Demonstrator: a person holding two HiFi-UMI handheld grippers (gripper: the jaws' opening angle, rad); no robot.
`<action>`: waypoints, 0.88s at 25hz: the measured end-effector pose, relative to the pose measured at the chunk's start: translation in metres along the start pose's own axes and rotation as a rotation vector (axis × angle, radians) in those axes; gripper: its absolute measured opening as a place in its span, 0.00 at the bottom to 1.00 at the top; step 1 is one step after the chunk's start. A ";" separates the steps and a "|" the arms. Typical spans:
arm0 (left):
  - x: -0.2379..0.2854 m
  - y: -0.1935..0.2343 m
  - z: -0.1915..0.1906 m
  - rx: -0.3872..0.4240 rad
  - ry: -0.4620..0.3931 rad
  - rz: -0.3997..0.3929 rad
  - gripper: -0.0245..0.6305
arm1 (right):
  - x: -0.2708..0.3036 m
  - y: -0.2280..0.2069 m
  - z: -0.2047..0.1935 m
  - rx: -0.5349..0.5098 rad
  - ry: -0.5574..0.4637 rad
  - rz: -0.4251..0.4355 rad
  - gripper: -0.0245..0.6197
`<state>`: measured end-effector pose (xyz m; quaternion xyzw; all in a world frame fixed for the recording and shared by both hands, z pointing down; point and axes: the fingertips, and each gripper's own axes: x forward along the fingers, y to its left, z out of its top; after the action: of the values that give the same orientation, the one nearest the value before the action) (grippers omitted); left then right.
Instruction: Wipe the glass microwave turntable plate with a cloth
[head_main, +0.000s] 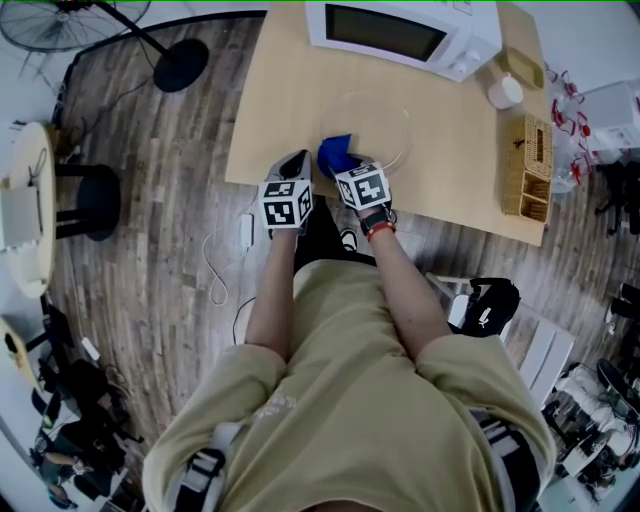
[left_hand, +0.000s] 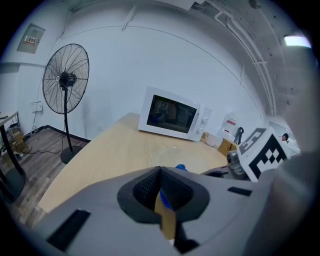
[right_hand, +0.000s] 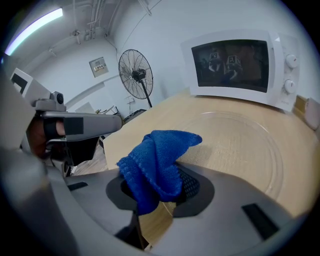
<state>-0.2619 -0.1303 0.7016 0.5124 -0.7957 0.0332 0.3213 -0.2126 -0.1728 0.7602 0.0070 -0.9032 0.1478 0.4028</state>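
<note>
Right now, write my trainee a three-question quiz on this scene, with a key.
1. What is pinched between the fingers of the right gripper?
A. a sponge
B. the blue cloth
C. a paper towel
2. True or false: the glass turntable plate lies on the table, in front of the microwave.
3. Fill in: the fingers of the left gripper are ____, with nothing held between them.

Key: 1 B; 2 true; 3 shut.
</note>
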 end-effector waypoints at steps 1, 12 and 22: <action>0.002 -0.002 0.001 0.003 0.000 -0.004 0.06 | -0.001 0.000 0.000 -0.003 0.000 0.002 0.25; 0.009 -0.016 0.003 0.026 0.012 -0.024 0.06 | -0.008 -0.008 -0.006 0.011 0.013 0.001 0.25; 0.016 -0.033 0.004 0.052 0.023 -0.046 0.06 | -0.020 -0.022 -0.015 0.010 0.024 -0.026 0.25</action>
<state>-0.2405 -0.1601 0.6980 0.5385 -0.7787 0.0524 0.3177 -0.1856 -0.1922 0.7607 0.0190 -0.8974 0.1472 0.4156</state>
